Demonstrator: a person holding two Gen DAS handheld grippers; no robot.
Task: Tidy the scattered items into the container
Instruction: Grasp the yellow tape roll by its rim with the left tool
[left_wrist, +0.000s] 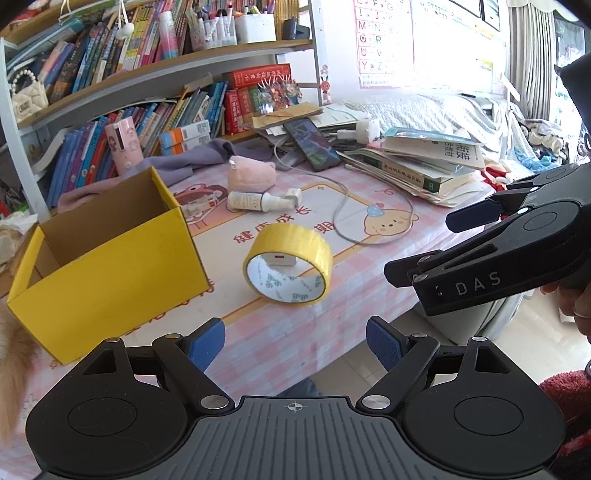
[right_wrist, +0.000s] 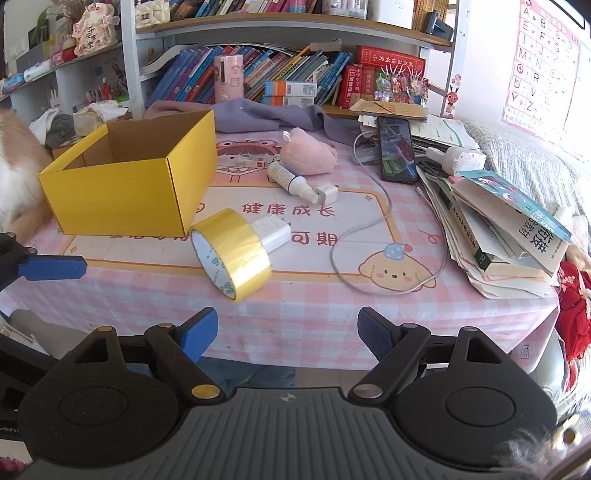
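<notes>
My left claw (left_wrist: 295, 345) and right claw (right_wrist: 287, 334) both hang wide apart and hold nothing, near the front edge of the pink checked tabletop (right_wrist: 317, 317). One yellow tape roll (right_wrist: 232, 254) stands on its edge in the middle of the tabletop, its hollow axis lying level and running near-left to far-right. One white charger plug (right_wrist: 272, 233) lies just behind it, touching the roll. Further back, one white spray bottle (right_wrist: 291, 181) lies on its side, long axis running far-left to near-right, its nozzle against one small white adapter (right_wrist: 327, 194). One pink plush toy (right_wrist: 308, 155) sits just beyond. One open yellow box (right_wrist: 125, 192) stands upright on the left. A grey cable (right_wrist: 384, 206) loops to the right of the roll, and a stack of books (right_wrist: 498, 236) crowds the right edge beside one phone (right_wrist: 397, 149).
</notes>
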